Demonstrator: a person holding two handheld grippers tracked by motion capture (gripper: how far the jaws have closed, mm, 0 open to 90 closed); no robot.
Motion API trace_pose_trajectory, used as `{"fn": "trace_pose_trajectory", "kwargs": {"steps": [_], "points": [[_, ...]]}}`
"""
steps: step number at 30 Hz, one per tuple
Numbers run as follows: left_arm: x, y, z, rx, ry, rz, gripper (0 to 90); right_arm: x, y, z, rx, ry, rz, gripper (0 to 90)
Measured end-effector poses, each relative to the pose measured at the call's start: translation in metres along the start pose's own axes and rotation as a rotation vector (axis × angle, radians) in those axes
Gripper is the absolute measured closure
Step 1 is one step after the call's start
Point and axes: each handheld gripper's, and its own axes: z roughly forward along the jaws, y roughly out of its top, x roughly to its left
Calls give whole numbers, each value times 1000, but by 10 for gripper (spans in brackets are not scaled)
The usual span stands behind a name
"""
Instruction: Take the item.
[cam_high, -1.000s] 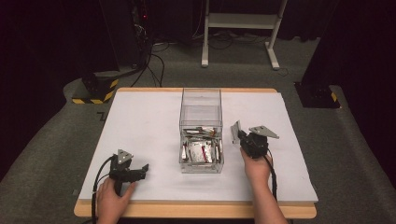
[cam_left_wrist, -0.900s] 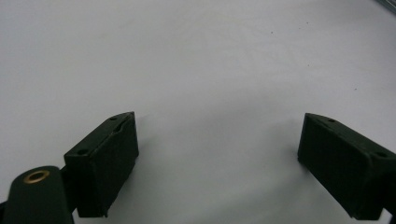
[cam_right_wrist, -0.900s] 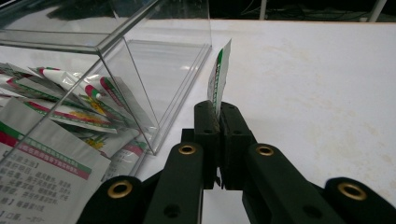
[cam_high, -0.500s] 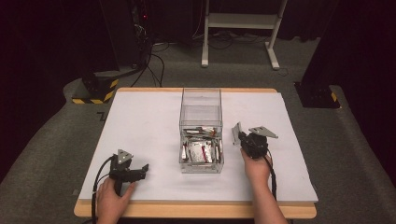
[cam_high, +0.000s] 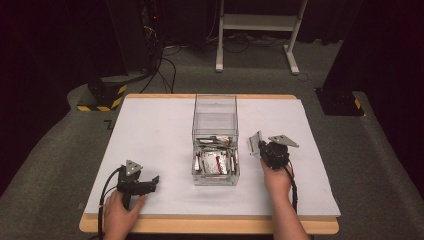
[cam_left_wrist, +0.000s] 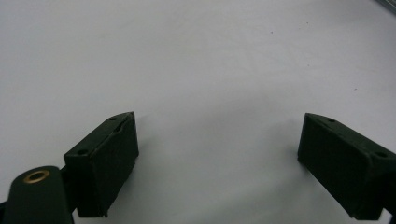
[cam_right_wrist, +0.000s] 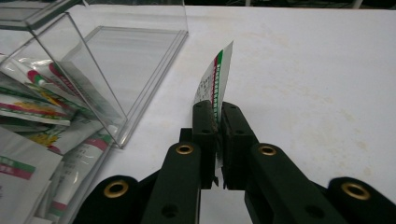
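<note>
My right gripper (cam_high: 262, 148) is to the right of the clear plastic box (cam_high: 215, 107), shut on a small white sachet (cam_high: 255, 143) with a red and green edge. In the right gripper view the sachet (cam_right_wrist: 215, 77) stands on edge, pinched at its lower end between the jaws of the right gripper (cam_right_wrist: 218, 111). These have just eased apart a touch and still press on it. Several similar sachets (cam_high: 214, 161) lie in the near half of the box. My left gripper (cam_high: 151, 183) rests near the table's front left, open, with bare tabletop between the jaws of the left gripper (cam_left_wrist: 224, 154).
The box's far half (cam_right_wrist: 135, 60) holds nothing. A white sheet (cam_high: 150, 130) covers the wooden table. Beyond the far edge are carpet, cables, a black stand with yellow stripes (cam_high: 102, 95) and a white frame's legs (cam_high: 255, 30).
</note>
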Motion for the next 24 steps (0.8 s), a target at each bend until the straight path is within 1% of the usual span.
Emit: {"fn": "trace_pose_trajectory", "kwargs": {"steps": [5, 15, 17, 18, 19, 21, 22, 24], "points": [[0, 0, 0, 0, 0, 0, 124, -6, -2, 2, 7, -5, 24, 842], [0, 0, 0, 0, 0, -1, 123, -16, -4, 4, 14, -24, 48, 798], [1, 0, -1, 11, -1, 14, 123, -19, -5, 4, 14, -40, 55, 781], [1, 0, -1, 11, -1, 14, 123, -19, -5, 4, 14, -40, 55, 781], [1, 0, -1, 11, -1, 14, 123, -21, -6, 4, 15, -53, 52, 761], [1, 0, 0, 8, -2, 10, 123, -23, -6, 3, 15, -65, 57, 733], [1, 0, 0, 8, -2, 10, 123, -23, -6, 3, 15, -65, 57, 733], [1, 0, -1, 12, -2, 13, 123, -26, -6, 2, 11, -86, 56, 660]]}}
